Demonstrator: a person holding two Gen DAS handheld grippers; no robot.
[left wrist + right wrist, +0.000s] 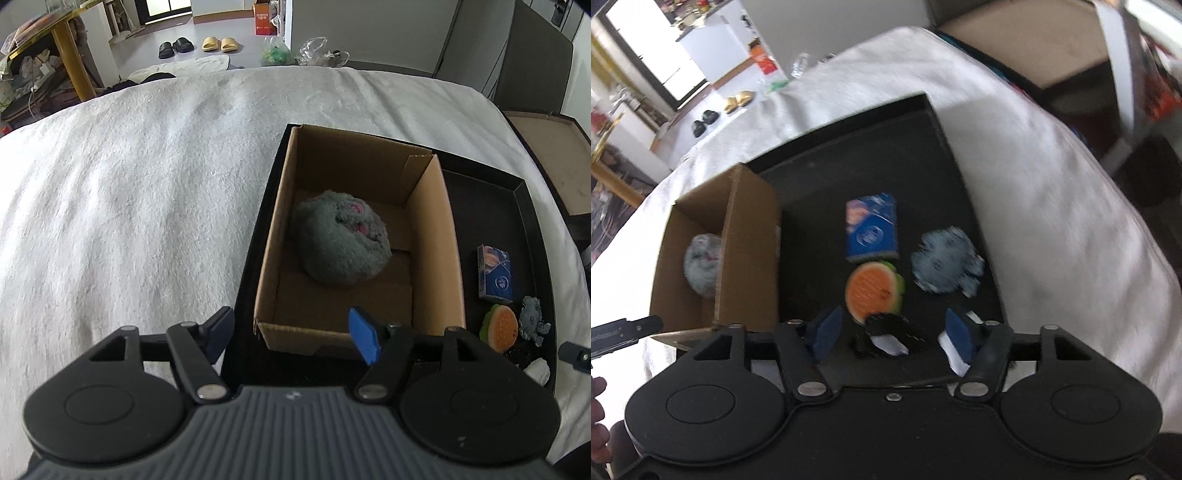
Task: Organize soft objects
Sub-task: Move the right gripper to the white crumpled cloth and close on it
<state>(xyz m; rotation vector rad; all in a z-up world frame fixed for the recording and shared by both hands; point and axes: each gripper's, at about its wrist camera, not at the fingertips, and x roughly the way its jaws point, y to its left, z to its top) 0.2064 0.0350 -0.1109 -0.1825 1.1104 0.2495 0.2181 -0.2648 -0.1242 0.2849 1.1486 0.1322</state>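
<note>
Surface: white fuzzy blanket [129, 192] over a bed, with a black tray [532, 206] lying on it.
Cardboard box [439, 236]: stands in the tray's left part, open at the top — holds one grey plush ball [340, 243] with pink marks.
Tray floor, right of the box: blue tissue pack [871, 229], burger-shaped toy [873, 291] just below it, grey-blue plush creature [945, 264] beside both.
Black-and-white item [892, 334]: lies at the tray's near edge, blurred — what it is I cannot tell.
Left tool [291, 328]: hovers at the box's near wall, fingers apart, nothing between them.
Right tool [892, 332]: above the tray's near edge, fingers apart either side of the black-and-white item, not pressing it.
</note>
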